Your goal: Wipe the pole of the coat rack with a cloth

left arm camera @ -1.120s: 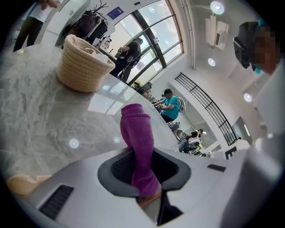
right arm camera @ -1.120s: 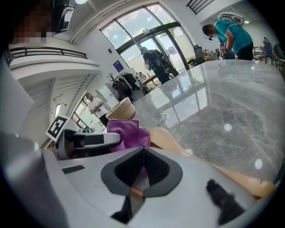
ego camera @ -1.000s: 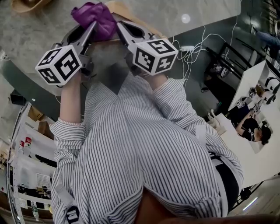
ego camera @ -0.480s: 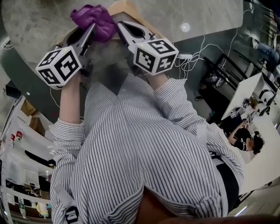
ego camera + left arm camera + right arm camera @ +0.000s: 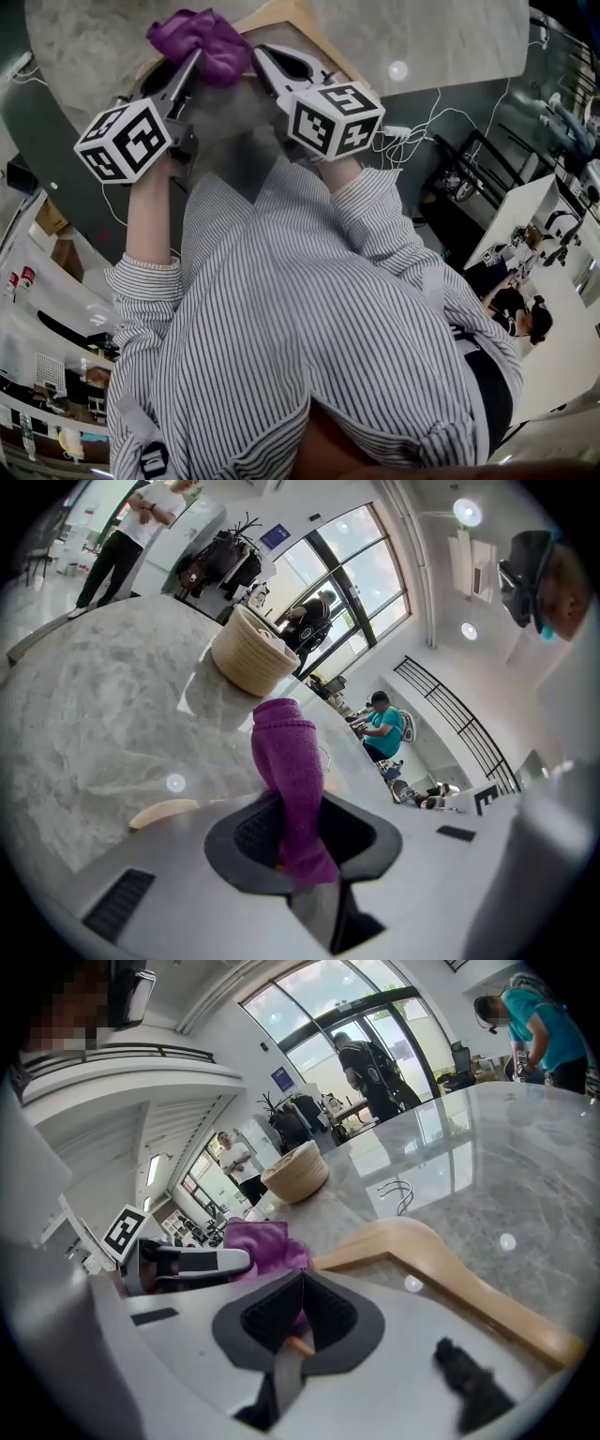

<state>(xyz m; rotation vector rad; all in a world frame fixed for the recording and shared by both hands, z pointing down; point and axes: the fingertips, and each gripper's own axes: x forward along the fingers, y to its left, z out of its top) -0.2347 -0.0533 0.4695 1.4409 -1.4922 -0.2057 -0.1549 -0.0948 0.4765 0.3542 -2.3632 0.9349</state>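
Note:
A purple cloth hangs bunched over the marble table. My left gripper is shut on the cloth's lower end, and the rest stands up past the jaws. My right gripper sits just right of the cloth, jaws together, with nothing clearly held. In the right gripper view its jaws point at the cloth and the left gripper. A wooden hanger lies on the table under and beyond the right gripper. No coat rack pole is in view.
A woven basket stands farther back on the table. The person's striped shirt fills the lower head view. Cables and desks with seated people lie on the floor side to the right. Other people stand beyond the table.
Both grippers and the cloth keep almost the same place. The surroundings have slid a little across the head view as the head turned.

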